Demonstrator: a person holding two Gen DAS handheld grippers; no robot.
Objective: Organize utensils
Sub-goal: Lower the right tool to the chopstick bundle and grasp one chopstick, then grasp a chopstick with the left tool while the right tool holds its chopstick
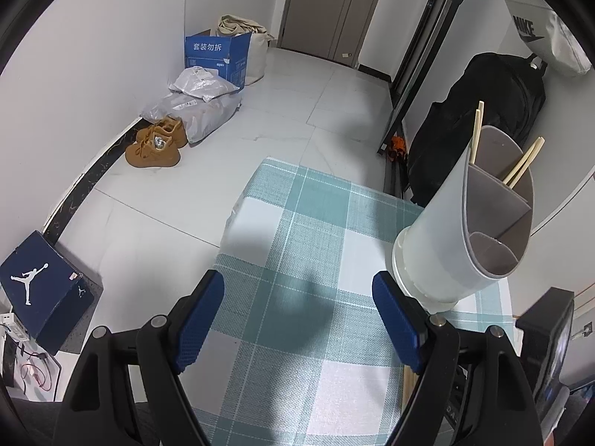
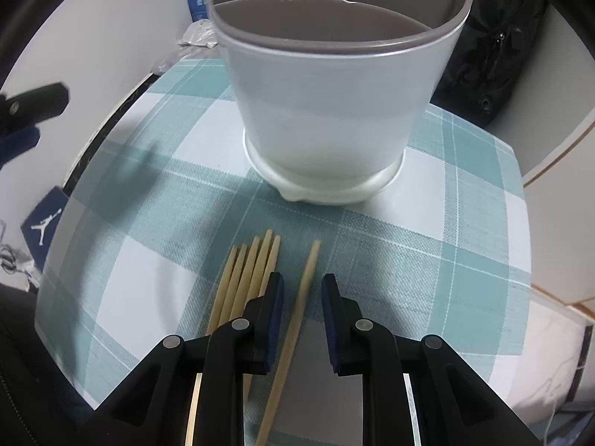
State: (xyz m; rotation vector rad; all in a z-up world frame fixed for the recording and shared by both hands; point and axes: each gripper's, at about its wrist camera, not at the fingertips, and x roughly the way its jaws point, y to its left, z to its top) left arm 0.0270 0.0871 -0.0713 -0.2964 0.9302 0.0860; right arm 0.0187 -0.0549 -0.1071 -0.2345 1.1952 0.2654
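- Pale bamboo chopsticks already stand in the holder (image 1: 479, 223): the left wrist view shows two pairs (image 1: 477, 132) leaning out of the rear compartments at the right of the frame, so part of the sorting looks done.
- More remain: in the right wrist view a bundle of chopsticks (image 2: 245, 275) lies flat on the desk (image 2: 465, 252) at lower centre, with a single chopstick (image 2: 303, 297) just beside it, slightly apart to the right.
- The right gripper (image 2: 302, 290) has its jaws spread narrowly to either side of that single chopstick, not yet pinching it; picking it up appears to be the step in hand.
- The left gripper (image 1: 297, 297) hangs over bare cloth with jaws spread wide, holding nothing; its right jaw sits close to the holder's base.
- The holder is smooth matte plastic, white outside and grey inside, rounded, with thin dividers and a wider foot ring; it stands upright on the desk beyond the loose chopsticks.
- The desk cover is a woven cloth in teal and white checks, visibly coarse in texture.
- The chopsticks are slim, straight and unvarnished-looking, likely light and prone to roll.
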